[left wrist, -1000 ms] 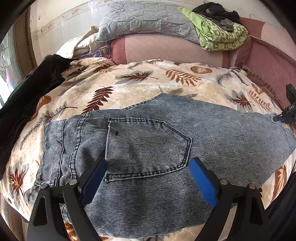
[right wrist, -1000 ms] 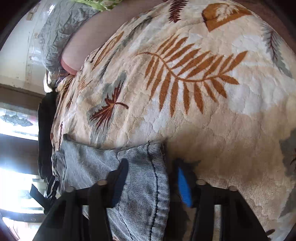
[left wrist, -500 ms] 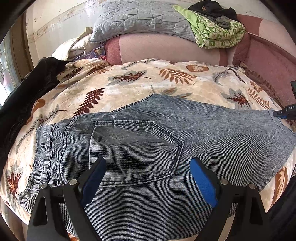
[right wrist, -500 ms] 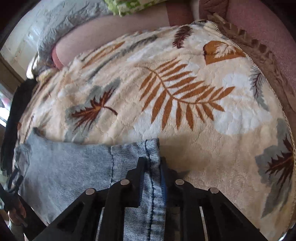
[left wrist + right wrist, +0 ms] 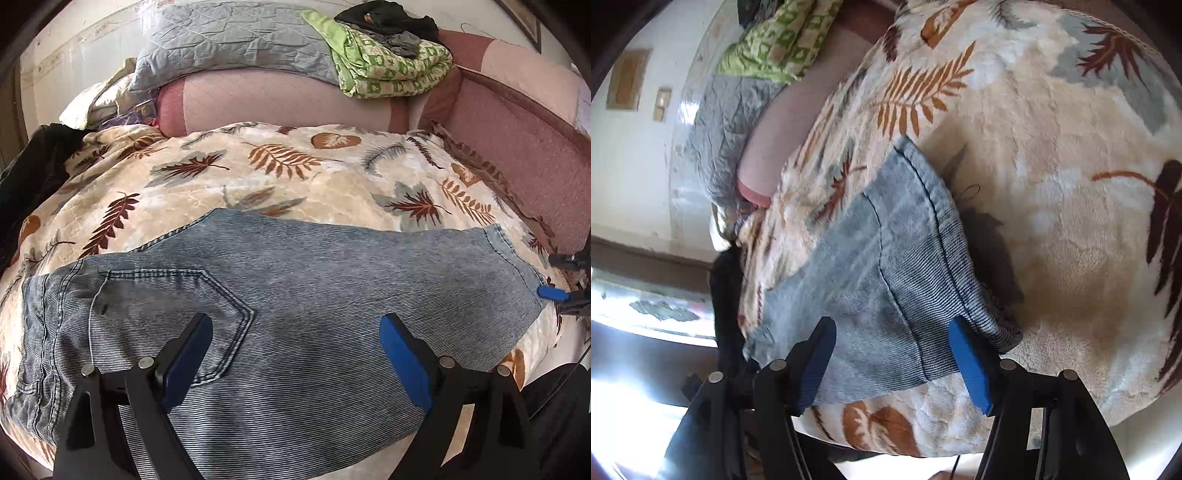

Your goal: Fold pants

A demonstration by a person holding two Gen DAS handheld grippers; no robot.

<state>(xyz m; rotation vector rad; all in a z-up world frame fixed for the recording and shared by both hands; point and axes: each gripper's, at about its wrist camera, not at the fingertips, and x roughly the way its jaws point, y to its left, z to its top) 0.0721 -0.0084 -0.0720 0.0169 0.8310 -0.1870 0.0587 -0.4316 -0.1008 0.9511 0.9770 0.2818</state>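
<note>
Half a second back my right gripper (image 5: 897, 354) had been pinched tight on the hem of the striped grey-blue denim pants (image 5: 280, 295); now its blue-padded fingers (image 5: 967, 363) had sprung wide apart and gripped nothing, the hem end of the leg (image 5: 916, 258) lying loose between and ahead of them, its corner just beside the right-hand pad. That view had also rolled, so the cream fleece blanket with brown and grey leaf prints (image 5: 1071, 240) tilted steeply across it. My left gripper (image 5: 295, 354) had stayed spread wide, as it had been all along, hovering over the seat of the pants; whether its pads (image 5: 188, 354) touched the cloth, I could not tell. The back pocket (image 5: 166, 310) had slid leftward in that view and sat just ahead of the left pad. The pants lay flat across the near side of the blanket, waistband to my left, leg running right to where the right gripper (image 5: 554, 293) showed at the hem. Behind, a grey quilted pillow (image 5: 229, 40) and a green patterned folded blanket (image 5: 388, 70) rested on the pink bolster (image 5: 277, 103).
</note>
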